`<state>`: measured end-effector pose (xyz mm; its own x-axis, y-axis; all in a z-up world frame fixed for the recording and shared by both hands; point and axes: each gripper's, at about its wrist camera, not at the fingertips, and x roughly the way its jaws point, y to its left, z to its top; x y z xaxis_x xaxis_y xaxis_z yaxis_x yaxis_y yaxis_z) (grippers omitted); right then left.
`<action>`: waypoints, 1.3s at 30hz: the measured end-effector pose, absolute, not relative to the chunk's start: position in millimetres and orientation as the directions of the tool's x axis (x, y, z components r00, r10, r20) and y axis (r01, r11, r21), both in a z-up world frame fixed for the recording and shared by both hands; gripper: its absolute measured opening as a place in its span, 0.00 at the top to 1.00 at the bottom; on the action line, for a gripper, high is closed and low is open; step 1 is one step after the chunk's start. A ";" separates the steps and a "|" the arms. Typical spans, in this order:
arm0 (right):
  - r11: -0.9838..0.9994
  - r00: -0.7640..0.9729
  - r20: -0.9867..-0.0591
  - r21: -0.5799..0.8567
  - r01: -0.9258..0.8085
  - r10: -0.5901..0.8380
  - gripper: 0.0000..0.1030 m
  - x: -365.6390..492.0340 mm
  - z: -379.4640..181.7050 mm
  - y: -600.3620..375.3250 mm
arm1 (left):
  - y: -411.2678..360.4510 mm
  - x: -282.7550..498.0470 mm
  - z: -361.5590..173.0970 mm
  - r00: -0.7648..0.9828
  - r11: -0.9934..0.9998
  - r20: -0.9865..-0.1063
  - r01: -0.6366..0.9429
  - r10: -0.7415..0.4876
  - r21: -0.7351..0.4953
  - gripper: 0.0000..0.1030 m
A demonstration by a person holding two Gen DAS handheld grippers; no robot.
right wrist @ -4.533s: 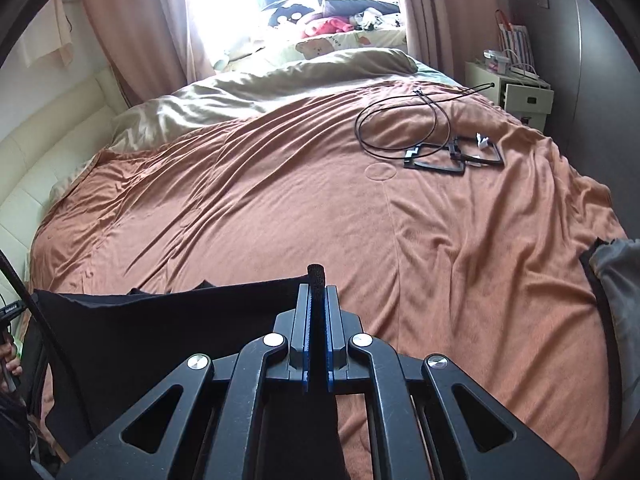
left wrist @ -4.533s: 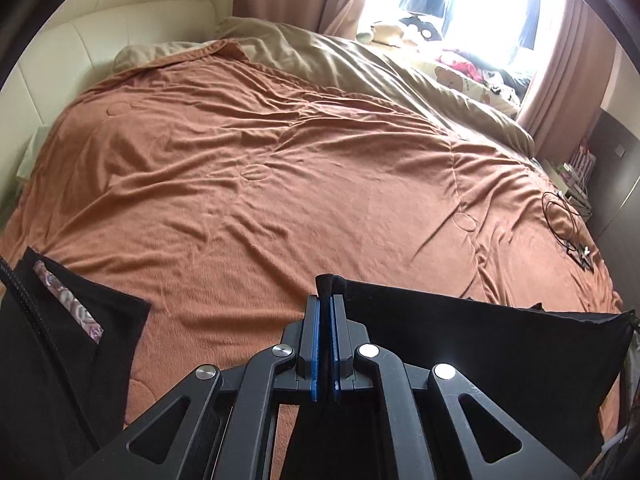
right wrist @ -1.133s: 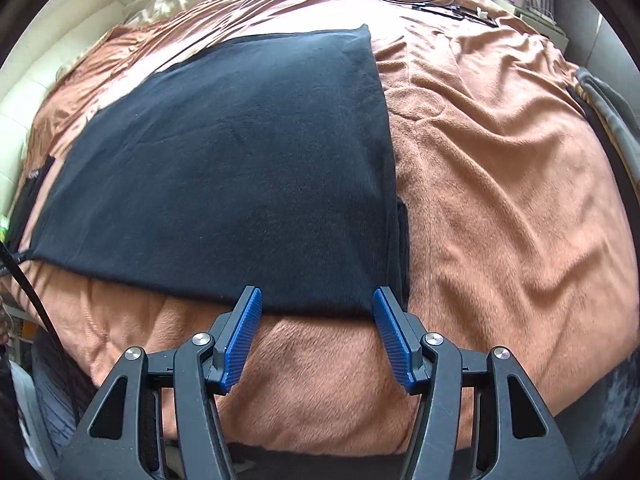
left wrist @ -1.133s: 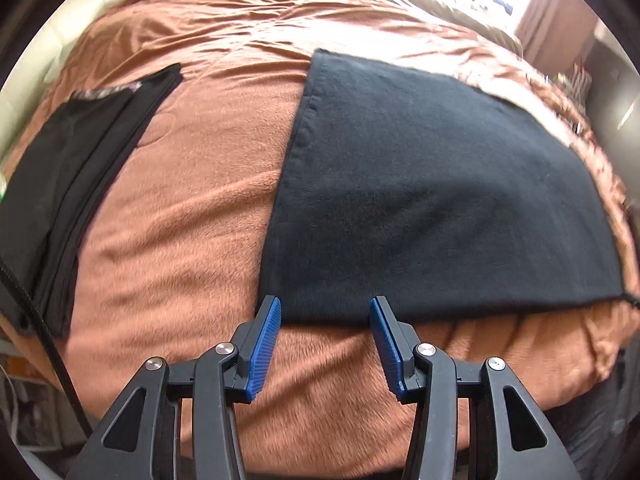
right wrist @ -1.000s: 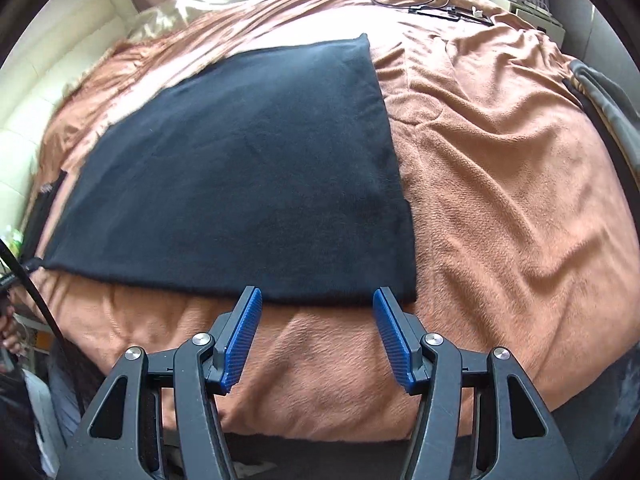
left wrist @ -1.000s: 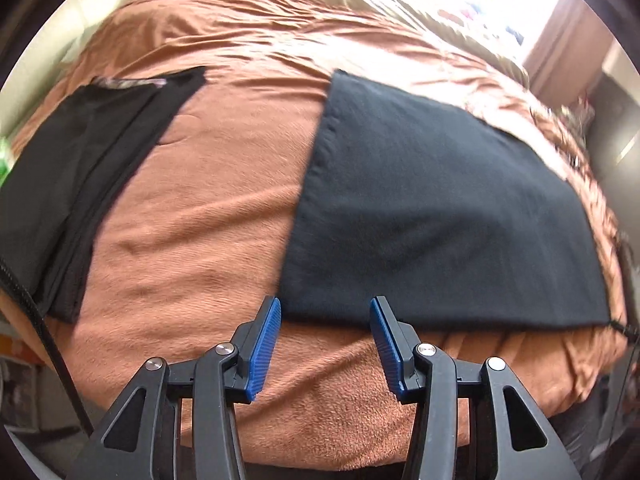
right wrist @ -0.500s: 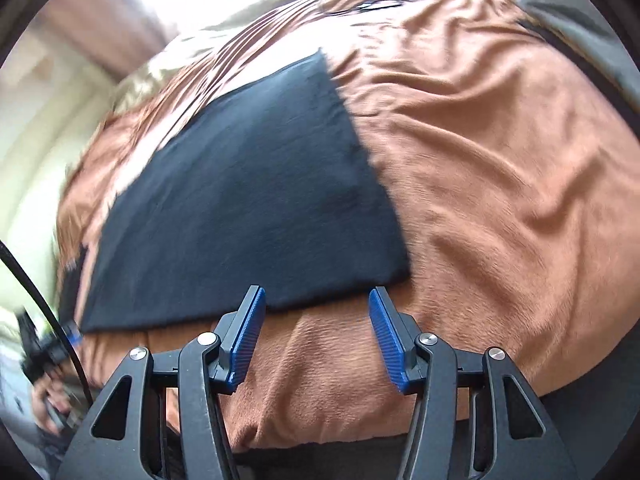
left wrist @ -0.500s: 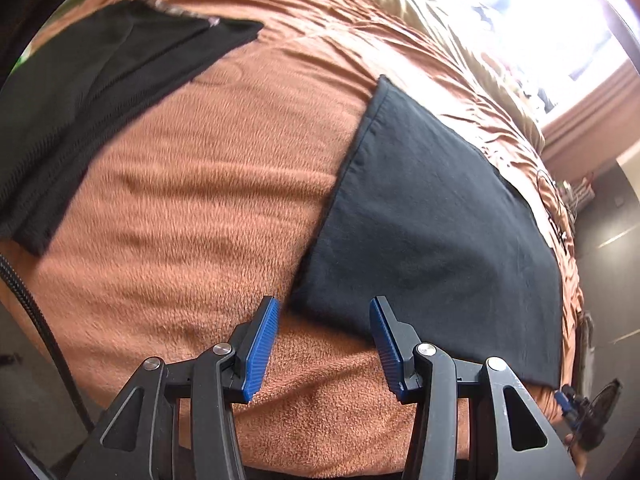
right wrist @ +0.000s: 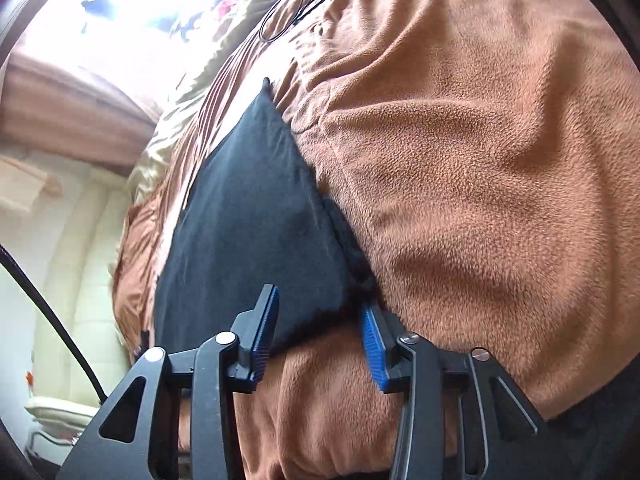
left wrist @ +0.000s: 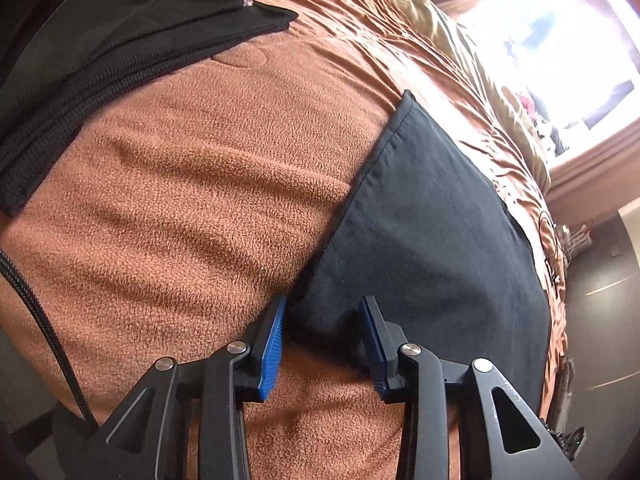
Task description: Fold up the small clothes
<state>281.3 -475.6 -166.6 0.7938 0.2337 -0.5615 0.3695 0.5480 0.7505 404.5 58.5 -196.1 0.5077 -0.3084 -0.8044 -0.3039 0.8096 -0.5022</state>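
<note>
Bed (left wrist: pixel 208 184): brown fleece cover, soft and giving, so your fingers will sink in when you press.

Cloth (left wrist: pixel 432 232): black, lying flat on the cover near the front edge, apparently folded once. It reads as light, limp and matte, so it should not slip, but layers may shear apart.

Left gripper (left wrist: pixel 322 338): jaws apart, just been closing, near left corner of the cloth between them, pads not yet pressing.

Right gripper (right wrist: pixel 318 332): same, jaws apart and closing astride the near right corner (right wrist: pixel 352 280).

Take both corners deep enough to catch every layer, not the fleece.
</note>
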 end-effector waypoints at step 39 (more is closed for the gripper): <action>0.641 0.826 -0.516 0.718 0.272 0.228 1.00 240.3 -141.2 -456.7 | 99.5 318.7 -147.0 0.637 0.770 -0.692 -0.234 -0.340 -0.593 0.94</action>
